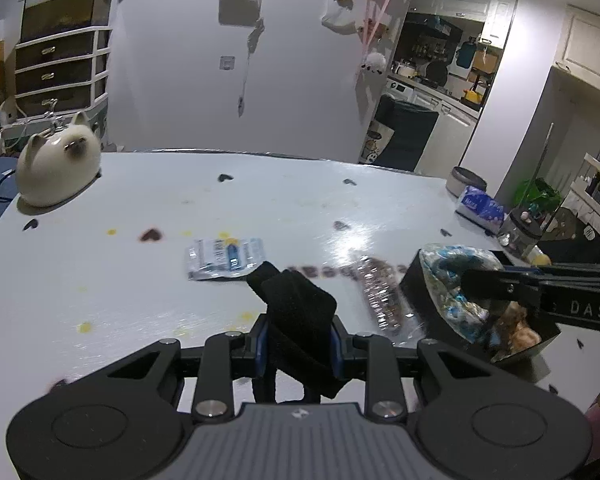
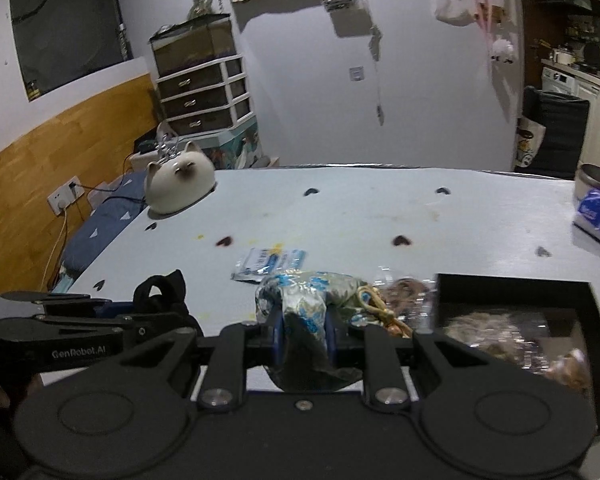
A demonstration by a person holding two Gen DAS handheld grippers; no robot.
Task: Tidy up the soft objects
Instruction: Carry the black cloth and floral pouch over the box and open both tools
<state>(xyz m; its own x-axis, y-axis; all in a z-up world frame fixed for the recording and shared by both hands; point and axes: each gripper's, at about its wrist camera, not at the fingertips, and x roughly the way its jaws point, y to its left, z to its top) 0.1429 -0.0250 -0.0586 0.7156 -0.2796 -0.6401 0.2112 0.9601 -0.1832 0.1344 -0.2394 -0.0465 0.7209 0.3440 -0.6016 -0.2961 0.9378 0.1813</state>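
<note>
My left gripper [image 1: 299, 342] is shut on a black soft cloth piece [image 1: 296, 308] and holds it above the white table [image 1: 140, 280]. It also shows at the left of the right wrist view [image 2: 160, 300]. My right gripper [image 2: 304, 334] is shut on a blue-patterned silky pouch [image 2: 300, 300] with a tan cord [image 2: 380, 308]. In the left wrist view the pouch [image 1: 452, 280] hangs over the black box [image 1: 420, 296] at the right. The black box [image 2: 512, 292] holds soft brownish items. A clear packet of brown bits [image 1: 380, 296] lies beside the box.
A blue-and-white flat packet [image 1: 224, 258] lies mid-table. A white cat-shaped ceramic [image 1: 58, 168] stands at the far left corner. A tissue pack [image 1: 480, 206] and a grey tin [image 1: 466, 180] sit at the far right edge. Dark heart marks dot the table.
</note>
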